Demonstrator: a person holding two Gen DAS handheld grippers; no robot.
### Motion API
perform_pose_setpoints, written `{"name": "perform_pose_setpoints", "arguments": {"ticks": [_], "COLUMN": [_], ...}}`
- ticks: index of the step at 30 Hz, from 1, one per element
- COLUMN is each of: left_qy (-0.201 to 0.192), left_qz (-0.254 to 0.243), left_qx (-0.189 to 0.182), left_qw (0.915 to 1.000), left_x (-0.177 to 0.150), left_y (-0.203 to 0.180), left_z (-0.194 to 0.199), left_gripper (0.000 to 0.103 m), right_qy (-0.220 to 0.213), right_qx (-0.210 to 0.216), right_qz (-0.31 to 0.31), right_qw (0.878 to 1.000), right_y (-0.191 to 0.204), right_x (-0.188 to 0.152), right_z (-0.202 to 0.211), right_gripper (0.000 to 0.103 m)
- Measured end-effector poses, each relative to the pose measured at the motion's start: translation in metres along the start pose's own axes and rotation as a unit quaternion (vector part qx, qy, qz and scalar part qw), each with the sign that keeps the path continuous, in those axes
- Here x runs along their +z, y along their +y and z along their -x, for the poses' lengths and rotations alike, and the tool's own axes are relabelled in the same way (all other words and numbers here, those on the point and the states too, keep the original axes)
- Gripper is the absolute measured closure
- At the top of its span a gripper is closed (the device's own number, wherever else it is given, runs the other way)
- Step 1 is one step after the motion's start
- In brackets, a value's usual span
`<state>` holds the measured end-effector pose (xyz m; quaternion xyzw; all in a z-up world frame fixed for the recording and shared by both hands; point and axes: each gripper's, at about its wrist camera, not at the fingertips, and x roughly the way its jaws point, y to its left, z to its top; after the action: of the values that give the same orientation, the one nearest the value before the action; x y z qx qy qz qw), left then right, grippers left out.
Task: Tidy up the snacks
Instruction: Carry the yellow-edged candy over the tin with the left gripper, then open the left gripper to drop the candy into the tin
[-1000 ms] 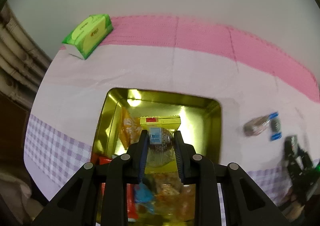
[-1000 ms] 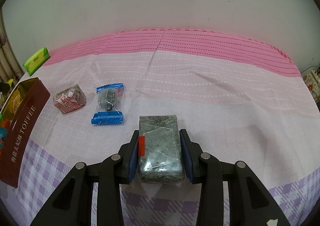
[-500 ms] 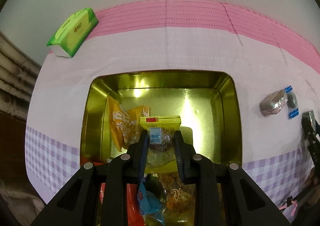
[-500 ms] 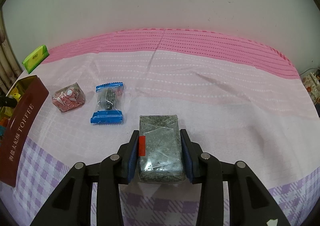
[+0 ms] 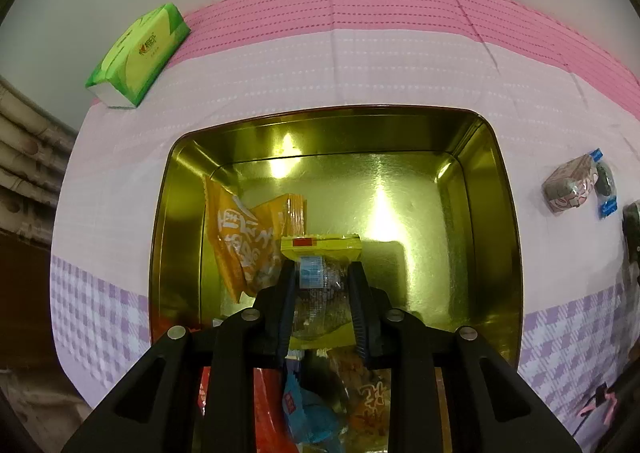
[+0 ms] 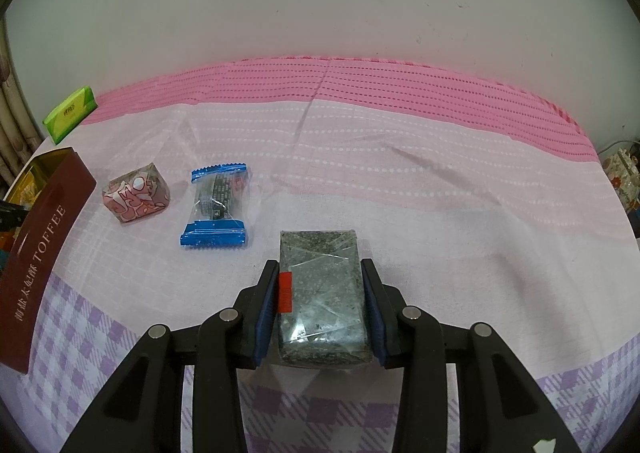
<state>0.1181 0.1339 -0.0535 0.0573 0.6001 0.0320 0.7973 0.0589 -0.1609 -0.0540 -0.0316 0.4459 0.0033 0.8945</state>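
Observation:
My left gripper point(image 5: 322, 273) is shut on a yellow-edged clear snack packet point(image 5: 320, 285) and hangs inside the gold tin point(image 5: 496, 213). An orange packet point(image 5: 244, 241) leans on the tin's left wall, and several more snacks lie under my fingers. In the right wrist view my right gripper point(image 6: 320, 281) is shut on a dark speckled wrapped block point(image 6: 320, 301) that rests on the cloth. A blue-ended packet point(image 6: 218, 209) and a pink patterned wrapped cube point(image 6: 136, 197) lie to its left, near the tin's brown TOFFEE side point(image 6: 44, 249).
A green tissue pack point(image 5: 138, 55) sits at the back left by the wall. The pink and lilac checked cloth point(image 6: 400, 181) covers the table. The pink cube point(image 5: 568, 189) and blue-ended packet point(image 5: 606, 189) lie right of the tin.
The left gripper has sunk lower into the tin with its packet, and the tin fills more of the view. The right gripper and its block have not moved.

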Motion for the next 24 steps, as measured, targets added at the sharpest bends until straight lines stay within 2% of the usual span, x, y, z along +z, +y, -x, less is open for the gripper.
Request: {"name": "perform_pose_setpoints", "arguments": {"ticks": [11, 14, 18, 24], "left_qy": [0.006, 0.004, -0.008, -0.026], "left_qz": [0.0, 0.0, -0.004, -0.017], "left_qx": [0.004, 0.002, 0.003, 0.005], "left_qw": [1.0, 1.0, 1.0, 0.9995], "left_x": [-0.001, -0.001, -0.002, -0.005], "left_y": [0.0, 0.0, -0.001, -0.006], "left_z": [-0.001, 0.002, 0.01, 0.02], "left_gripper": [0.072, 0.068, 0.053, 0.051], "right_qy": [0.0, 0.0, 0.0, 0.0], "right_qx": [0.0, -0.001, -0.001, -0.002], "right_qz": [0.0, 0.0, 0.001, 0.001], "right_qw": [1.0, 1.0, 1.0, 1.0], "right_y": [0.001, 0.001, 0.0, 0.0], "right_x": [-0.001, 0.0, 0.0, 0.0], "right_z": [0.0, 0.0, 0.0, 0.0], "right_gripper": [0.066, 0.066, 0.066, 0.066]}}
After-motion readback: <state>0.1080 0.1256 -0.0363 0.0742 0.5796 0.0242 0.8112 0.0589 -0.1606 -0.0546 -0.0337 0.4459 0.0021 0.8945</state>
